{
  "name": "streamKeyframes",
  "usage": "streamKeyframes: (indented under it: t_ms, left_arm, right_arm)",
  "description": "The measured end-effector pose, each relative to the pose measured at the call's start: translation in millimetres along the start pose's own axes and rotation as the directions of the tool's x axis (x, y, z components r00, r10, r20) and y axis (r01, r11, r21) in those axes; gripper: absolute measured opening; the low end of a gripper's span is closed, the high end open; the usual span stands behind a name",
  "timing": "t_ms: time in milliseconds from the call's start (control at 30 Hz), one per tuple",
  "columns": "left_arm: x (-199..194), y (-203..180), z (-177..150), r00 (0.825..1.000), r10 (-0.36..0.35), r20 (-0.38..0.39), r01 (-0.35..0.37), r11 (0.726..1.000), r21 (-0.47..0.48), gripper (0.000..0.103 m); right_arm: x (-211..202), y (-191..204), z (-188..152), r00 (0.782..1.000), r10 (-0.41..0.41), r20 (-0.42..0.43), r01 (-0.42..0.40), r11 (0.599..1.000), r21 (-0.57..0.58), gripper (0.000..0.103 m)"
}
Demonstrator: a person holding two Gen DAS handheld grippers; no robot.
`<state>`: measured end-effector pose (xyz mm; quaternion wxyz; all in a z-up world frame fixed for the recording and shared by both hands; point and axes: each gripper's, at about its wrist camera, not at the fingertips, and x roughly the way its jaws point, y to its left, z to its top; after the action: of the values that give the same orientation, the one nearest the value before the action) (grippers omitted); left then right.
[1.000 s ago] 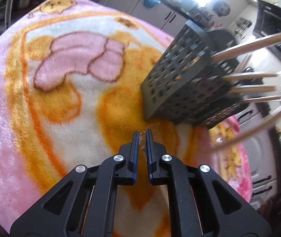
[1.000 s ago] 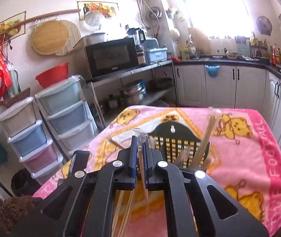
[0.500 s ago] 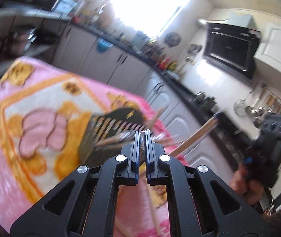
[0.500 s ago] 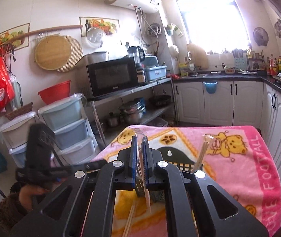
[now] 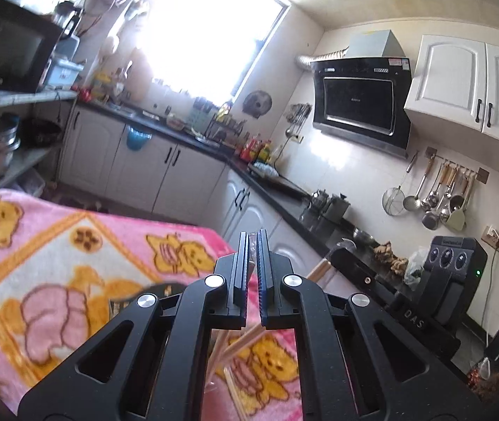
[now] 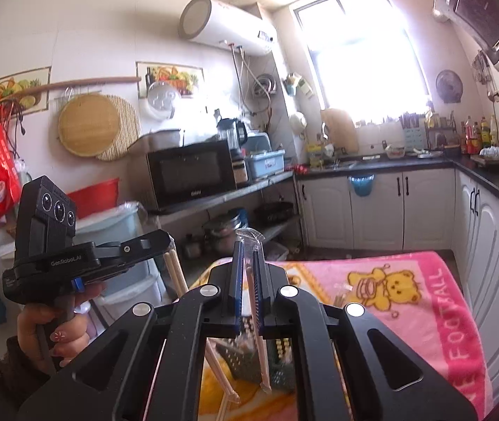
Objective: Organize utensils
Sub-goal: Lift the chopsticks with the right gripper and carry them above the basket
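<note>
While each gripper (image 5: 253, 273) (image 6: 247, 280) pinched wrapped chopsticks (image 6: 249, 242), they needed lowering slowly, tips first, into the black basket (image 6: 246, 365).

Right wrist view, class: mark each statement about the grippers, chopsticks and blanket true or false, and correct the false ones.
1. The right gripper is shut on wrapped chopsticks. True.
2. The left gripper is open and holds nothing. False: it is shut on a pair of chopsticks.
3. The blanket is pink with a yellow bear. True.
4. A black basket hangs on the wall. False: it lies on the blanket, below the right gripper.
5. The microwave stands on the floor. False: it sits on a shelf.
</note>
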<state>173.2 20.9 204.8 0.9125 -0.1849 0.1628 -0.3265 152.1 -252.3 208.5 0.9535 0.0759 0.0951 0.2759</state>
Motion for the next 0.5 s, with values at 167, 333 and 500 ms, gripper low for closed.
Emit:
streamKeyframes:
  t_ms: [167,333,500]
  left_arm:
    - [-1,-5,25,0.998,0.023,0.062,-0.025,0.999,0.038,0.002]
    - [3,5,45,0.991,0.071,0.109,-0.076,0.996,0.037,0.002]
    - [14,22,51,0.984,0.116,0.133,-0.120,0.993,0.019,0.002]
  right_arm:
    - [3,-1,18,0.998,-0.012,0.057,0.014,1.000,-0.020,0.006]
    - [14,-3,31,0.995,-0.024,0.100,0.027,0.999,-0.032,0.006]
    - [34,-7,39,0.994,-0.033,0.105,0.037,0.999,-0.032,0.006]
